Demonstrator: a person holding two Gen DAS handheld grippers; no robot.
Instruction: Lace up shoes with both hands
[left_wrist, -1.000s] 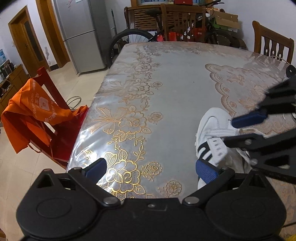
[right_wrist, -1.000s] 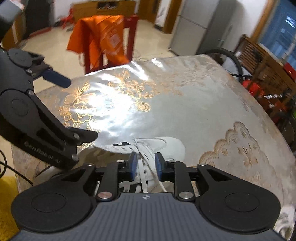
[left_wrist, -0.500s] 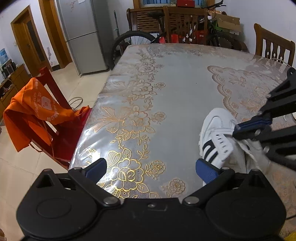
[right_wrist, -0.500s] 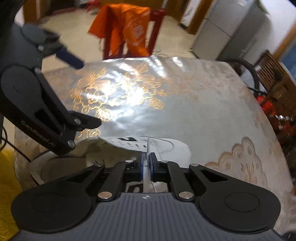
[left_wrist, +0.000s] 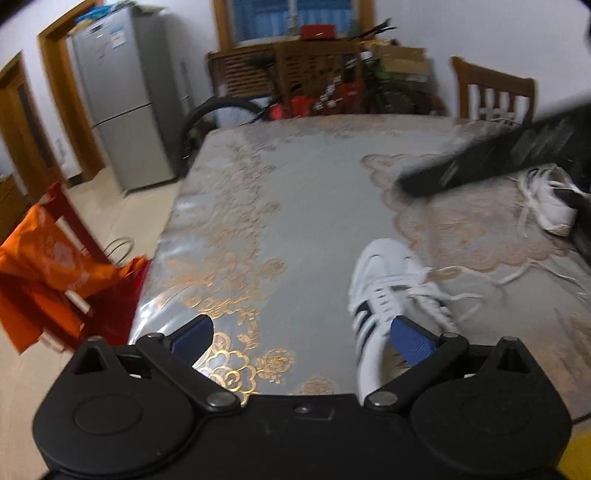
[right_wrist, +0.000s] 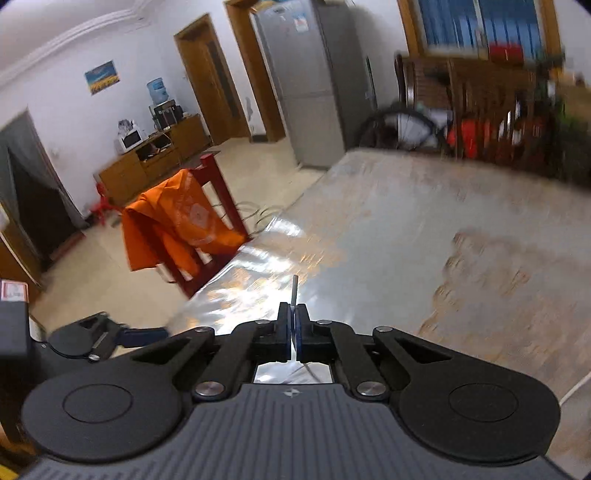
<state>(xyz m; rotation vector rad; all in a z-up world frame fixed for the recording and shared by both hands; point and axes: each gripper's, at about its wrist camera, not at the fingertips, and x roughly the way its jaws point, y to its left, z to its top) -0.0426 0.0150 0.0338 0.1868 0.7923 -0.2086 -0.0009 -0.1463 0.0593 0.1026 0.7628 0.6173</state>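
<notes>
Pinching a lace tip (right_wrist: 294, 286), the right gripper (right_wrist: 294, 325) jaws clench; left gripper (left_wrist: 301, 334) jaws gape; no writing legible.

Grey fridge (right_wrist: 310, 85), wooden doors (right_wrist: 214, 88), tiled floor (right_wrist: 110, 280)

Table centre: the tablecloth (left_wrist: 314, 192) is left bare and open to passage.
Near edge: room is taken up by a white shoe (left_wrist: 384, 291) and its loose laces (left_wrist: 465, 295).
Right side: a second shoe (left_wrist: 550, 199) is set, with the right gripper (right_wrist: 294, 325) overhead.
Left flank: a red chair (left_wrist: 70, 236) is placed just beside the table.
</notes>
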